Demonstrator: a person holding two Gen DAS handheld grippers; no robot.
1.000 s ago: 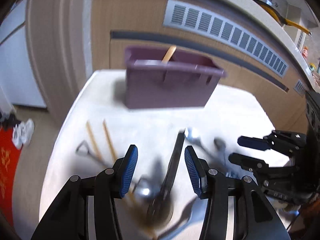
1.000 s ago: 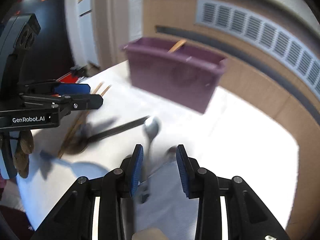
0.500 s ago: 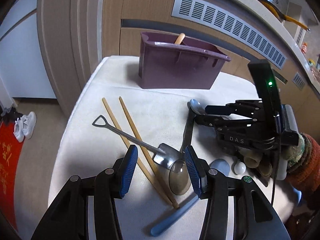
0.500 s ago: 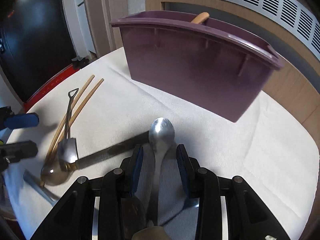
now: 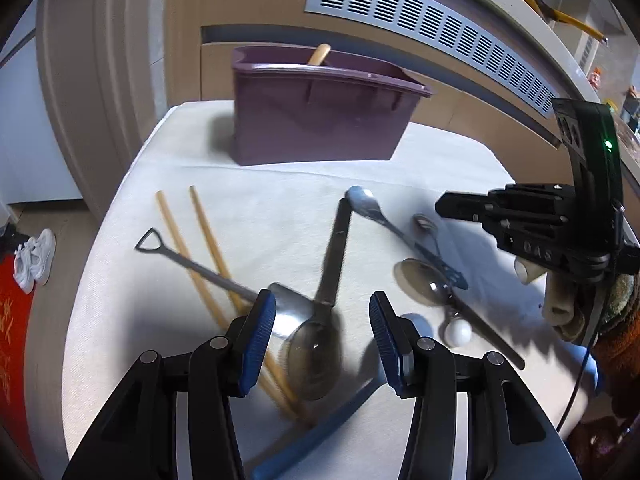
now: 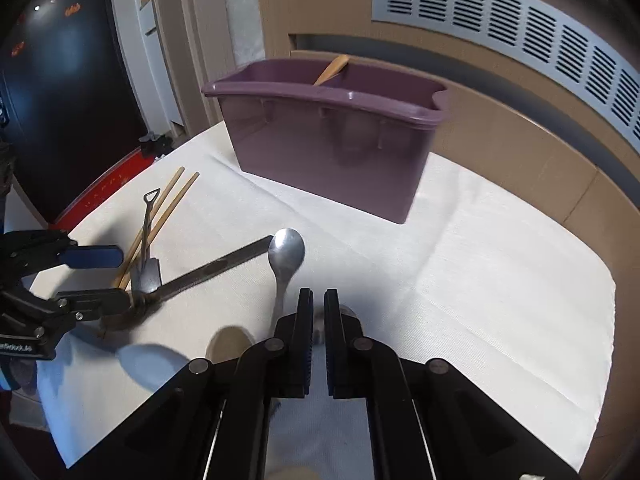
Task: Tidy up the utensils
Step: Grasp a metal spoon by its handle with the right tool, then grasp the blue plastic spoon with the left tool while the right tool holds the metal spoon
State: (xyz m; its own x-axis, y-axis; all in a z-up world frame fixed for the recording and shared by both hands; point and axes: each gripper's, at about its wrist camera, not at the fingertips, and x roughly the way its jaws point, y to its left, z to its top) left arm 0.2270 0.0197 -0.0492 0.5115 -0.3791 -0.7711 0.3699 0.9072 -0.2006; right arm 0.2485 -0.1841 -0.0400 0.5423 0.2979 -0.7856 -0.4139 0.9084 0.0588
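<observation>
A purple utensil bin (image 5: 320,116) stands at the table's far side with a wooden handle (image 5: 319,54) sticking out; it also shows in the right wrist view (image 6: 332,136). My left gripper (image 5: 322,324) is open, low over a dark ladle (image 5: 326,288) and a shovel-shaped spoon (image 5: 208,272). Two wooden chopsticks (image 5: 200,248) lie to the left. My right gripper (image 6: 318,312) is shut just above the white cloth, beside the handle of a metal spoon (image 6: 286,256). Whether it grips anything is hidden; nothing shows between its pads.
The white cloth (image 6: 480,280) covers the table. More spoons (image 5: 424,276), a small white ball-ended piece (image 5: 458,332) and a blue-handled utensil (image 5: 320,436) lie at the near right. A wooden cabinet with a vent grille (image 5: 440,28) stands behind.
My right gripper has closed and lifted back from the metal spoon, which stays on the cloth. My left gripper has dropped closer over the ladle.
</observation>
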